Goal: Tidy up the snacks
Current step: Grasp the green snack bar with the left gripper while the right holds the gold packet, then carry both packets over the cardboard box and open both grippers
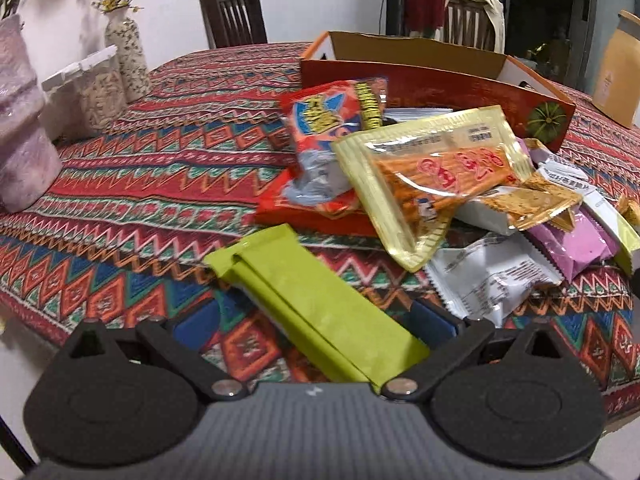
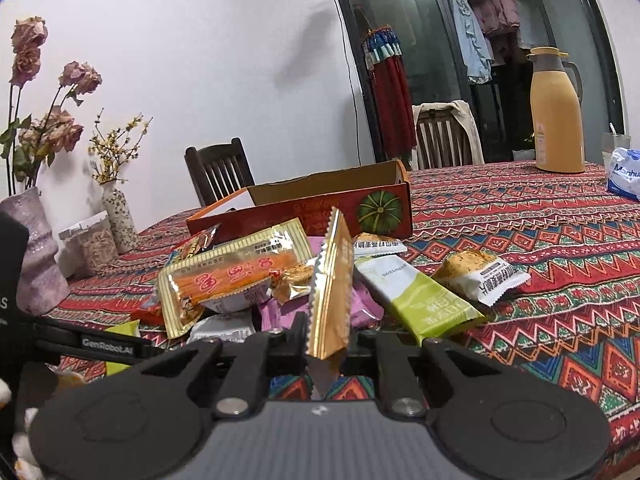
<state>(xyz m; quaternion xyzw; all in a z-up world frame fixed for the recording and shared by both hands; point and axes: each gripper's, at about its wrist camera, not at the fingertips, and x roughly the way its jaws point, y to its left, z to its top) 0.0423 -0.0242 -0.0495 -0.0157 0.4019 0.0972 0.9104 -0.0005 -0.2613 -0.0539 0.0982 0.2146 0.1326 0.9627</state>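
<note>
On the patterned tablecloth (image 1: 160,184), going from left to right, stand a pale purple vase (image 1: 20,120), a clear lidded canister (image 1: 92,88) filled with pale bits, and a speckled vase (image 1: 128,60) of yellow sprigs. Next comes the open orange cardboard box (image 1: 440,84), whose inside is hidden from both cameras by its front wall, so its contents cannot be told. Just in front of it lies the snack heap: a red crisp bag (image 1: 320,136), a gold-edged packet of orange sticks (image 1: 432,172) on top, then white wrappers and a pink packet (image 1: 576,244).

At the near edge, the left gripper (image 1: 316,320) has its fingers spread wide apart, with a lime-green packet (image 1: 312,300) lying slantwise between them; whether either pad touches it cannot be told. The right gripper (image 2: 326,336) is pressed together on a gold foil packet (image 2: 330,288), held upright on its edge.

Only the right wrist view shows a white-and-green bar (image 2: 416,292) and a white cracker packet (image 2: 480,276) beside the heap, a tan thermos jug (image 2: 556,116) and a blue-lettered white pack (image 2: 626,172) at the far right.
</note>
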